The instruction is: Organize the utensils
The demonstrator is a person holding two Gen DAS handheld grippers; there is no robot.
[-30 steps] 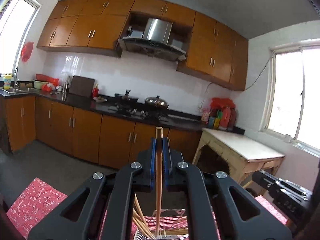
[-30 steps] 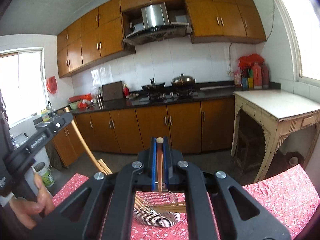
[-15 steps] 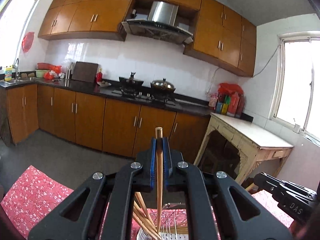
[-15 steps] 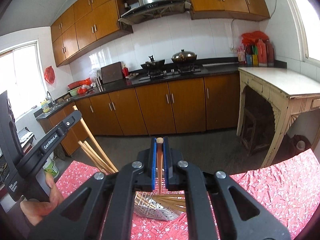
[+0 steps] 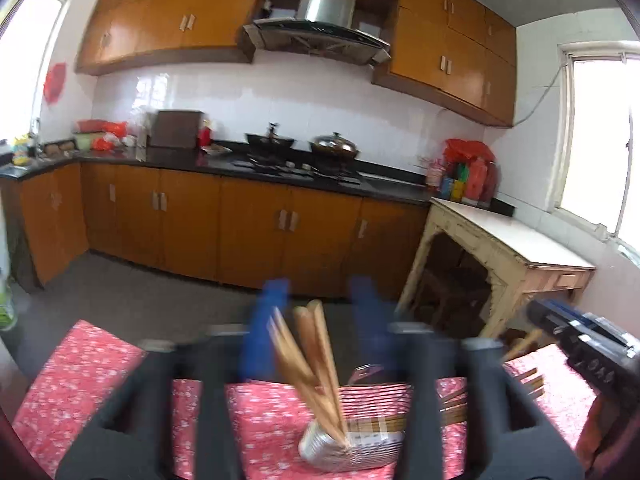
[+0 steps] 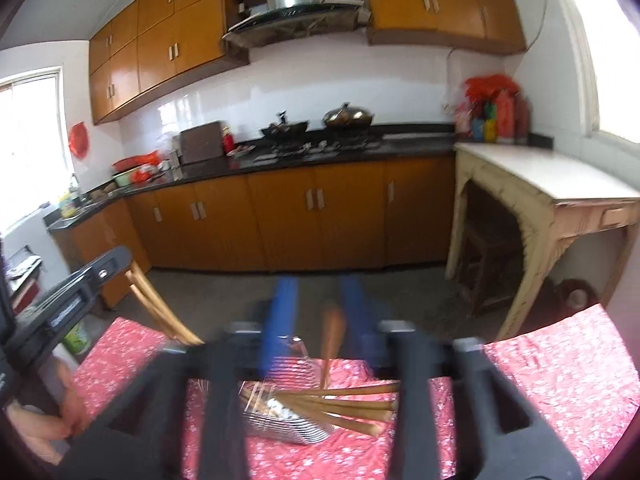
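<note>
Both my grippers, left gripper (image 5: 320, 312) and right gripper (image 6: 318, 312), are opening, releasing chopsticks (image 5: 316, 360) tip-down into the wire basket (image 5: 360, 432) directly below.

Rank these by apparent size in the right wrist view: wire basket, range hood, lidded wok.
1. Wire basket looks largest, though nearness to the camera inflates it.
2. Range hood, close behind, so that order is unsure.
3. Lidded wok, clearly smallest.

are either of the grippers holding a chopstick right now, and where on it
Neither. The jaws of both the left gripper and right gripper have just opened, and their chopsticks stand loose in the wire basket.
</note>
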